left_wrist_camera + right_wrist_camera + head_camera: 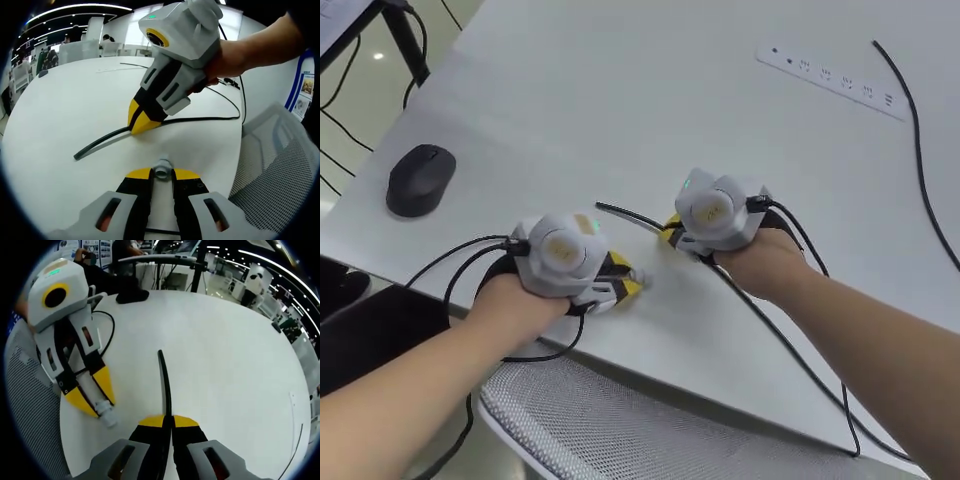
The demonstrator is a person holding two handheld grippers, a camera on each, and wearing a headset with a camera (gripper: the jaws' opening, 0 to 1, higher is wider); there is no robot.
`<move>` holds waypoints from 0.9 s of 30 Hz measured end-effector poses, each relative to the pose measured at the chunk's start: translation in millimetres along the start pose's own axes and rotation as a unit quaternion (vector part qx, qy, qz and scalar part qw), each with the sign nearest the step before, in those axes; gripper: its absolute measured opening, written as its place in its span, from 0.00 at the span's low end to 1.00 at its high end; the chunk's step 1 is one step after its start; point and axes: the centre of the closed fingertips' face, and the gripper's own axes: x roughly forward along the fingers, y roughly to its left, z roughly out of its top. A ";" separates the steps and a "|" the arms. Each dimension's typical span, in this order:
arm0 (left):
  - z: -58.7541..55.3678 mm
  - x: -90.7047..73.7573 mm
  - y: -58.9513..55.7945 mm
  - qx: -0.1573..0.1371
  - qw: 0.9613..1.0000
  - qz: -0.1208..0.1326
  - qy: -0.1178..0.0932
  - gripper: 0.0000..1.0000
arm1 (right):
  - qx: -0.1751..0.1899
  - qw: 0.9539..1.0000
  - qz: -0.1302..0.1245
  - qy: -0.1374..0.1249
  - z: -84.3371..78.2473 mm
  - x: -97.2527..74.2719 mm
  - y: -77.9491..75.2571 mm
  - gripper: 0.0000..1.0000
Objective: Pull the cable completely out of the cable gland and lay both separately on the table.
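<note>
The left claw [162,176] is clamped on the small grey plastic cable gland [162,166]; the right claw [168,421] pinches the thin black cable [164,382], whose free end lies clear of the gland near the front edge of the white tabletop [650,90]. Each should be set flat and kept apart before either claw lets go.

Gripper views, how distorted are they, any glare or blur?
Left gripper view: fisheye bows the white table, grey plastic cable gland sharp. Right gripper view: same bowing, ceiling lights streak in arcs, black cable sharp. Head view: straight lines, even soft light.
</note>
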 end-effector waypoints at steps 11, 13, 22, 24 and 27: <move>0.5 1.6 -1.1 0.006 1.000 -0.002 0.005 0.16 | -0.004 1.000 -0.003 0.000 -0.5 -0.1 0.0 0.00; 0.6 1.5 -1.1 0.005 1.000 -0.003 0.006 0.16 | -0.008 1.000 -0.004 0.003 -0.1 -0.2 0.1 0.00; 0.7 1.7 -2.3 0.000 1.000 -0.007 0.008 0.17 | -0.032 0.999 -0.010 0.011 -0.1 -0.8 0.1 0.00; 1.1 1.9 -2.3 0.003 1.000 -0.007 0.007 0.17 | -0.033 0.999 -0.016 0.010 0.5 -0.8 -2.4 0.03; 2.0 2.2 -2.1 0.004 1.000 -0.006 0.007 0.18 | -0.020 0.999 -0.024 0.012 -1.2 -2.0 -6.4 0.07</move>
